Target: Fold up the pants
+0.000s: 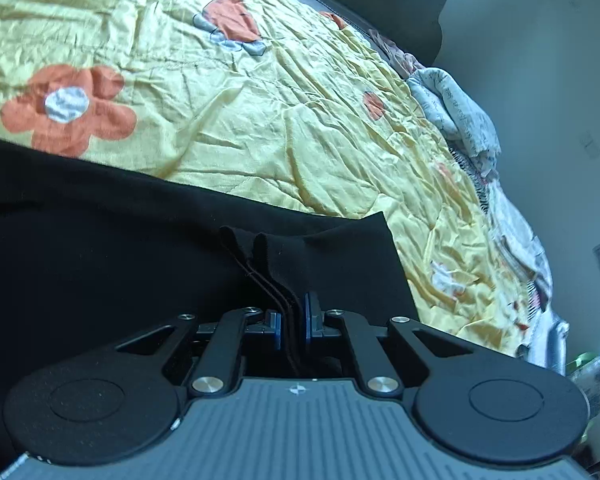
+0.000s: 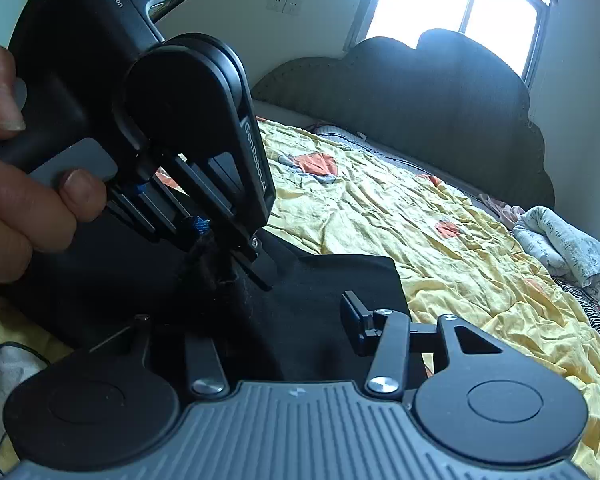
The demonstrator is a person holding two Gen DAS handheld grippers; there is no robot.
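Note:
Black pants [image 1: 100,240] lie on a yellow flowered quilt [image 1: 260,100] on a bed. My left gripper [image 1: 293,322] is shut on a bunched edge of the pants, the fabric pinched between its blue pads. In the right wrist view the left gripper [image 2: 216,248] comes down from the upper left, held by a hand, clamping the pants [image 2: 320,304]. My right gripper [image 2: 260,320] is open just behind it, jaws wide, over the black fabric; its left finger is hard to see against the cloth.
A dark padded headboard [image 2: 440,92] stands at the far end under a bright window [image 2: 452,4]. A crumpled white printed cloth [image 2: 564,240] and striped bedding lie at the quilt's right edge [image 1: 460,116].

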